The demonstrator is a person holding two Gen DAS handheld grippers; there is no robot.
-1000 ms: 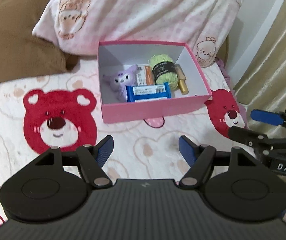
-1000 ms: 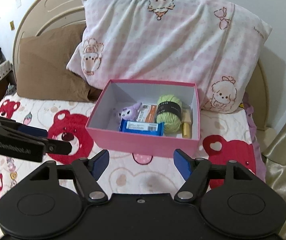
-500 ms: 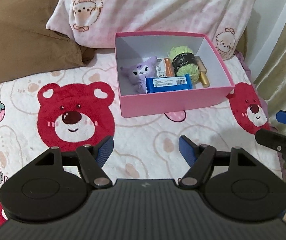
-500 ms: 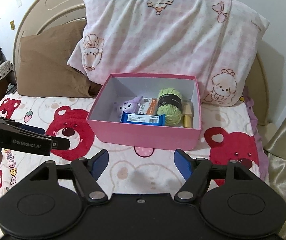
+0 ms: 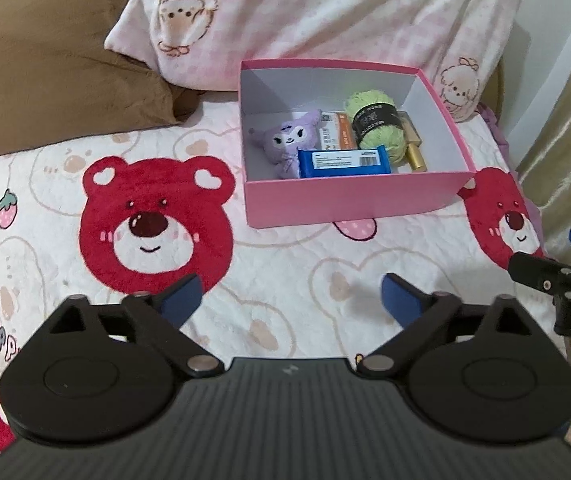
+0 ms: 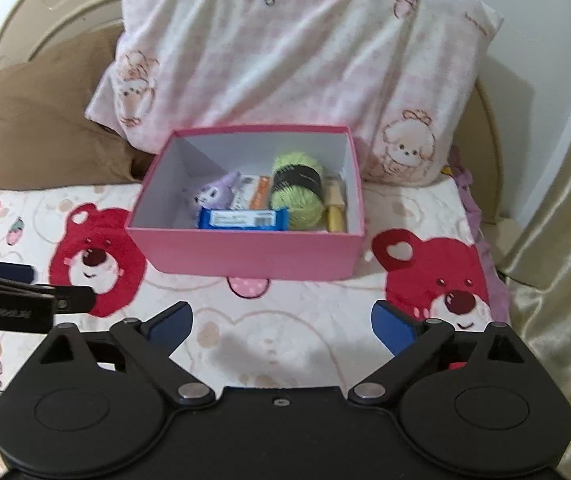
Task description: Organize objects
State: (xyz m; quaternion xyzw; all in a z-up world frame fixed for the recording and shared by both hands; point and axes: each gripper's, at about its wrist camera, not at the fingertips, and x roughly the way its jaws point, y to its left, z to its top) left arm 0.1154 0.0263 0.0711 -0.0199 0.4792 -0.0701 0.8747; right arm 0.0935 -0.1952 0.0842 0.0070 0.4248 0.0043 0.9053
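A pink box [image 5: 349, 200] [image 6: 245, 256] stands on the bed ahead of both grippers. Inside lie a purple plush toy [image 5: 285, 140] [image 6: 215, 196], a blue snack bar [image 5: 343, 162] [image 6: 243, 218], an orange-white packet [image 5: 337, 134] [image 6: 255, 194], a green yarn ball [image 5: 375, 128] [image 6: 297, 190] and a gold bottle [image 5: 415, 148] [image 6: 335, 210]. My left gripper [image 5: 291, 298] is open and empty, above the blanket short of the box. My right gripper [image 6: 281, 322] is open and empty, also short of the box.
A pink checked pillow [image 6: 297, 60] and a brown pillow [image 5: 45, 64] lean behind the box. The bear-print blanket [image 5: 153, 232] covers the bed. A gold curtain [image 6: 565, 200] hangs at the right. Each gripper shows at the edge of the other's view.
Both grippers have drawn back from the box and stayed open. The left view has swung left, so the box sits further right. The box contents have not moved.
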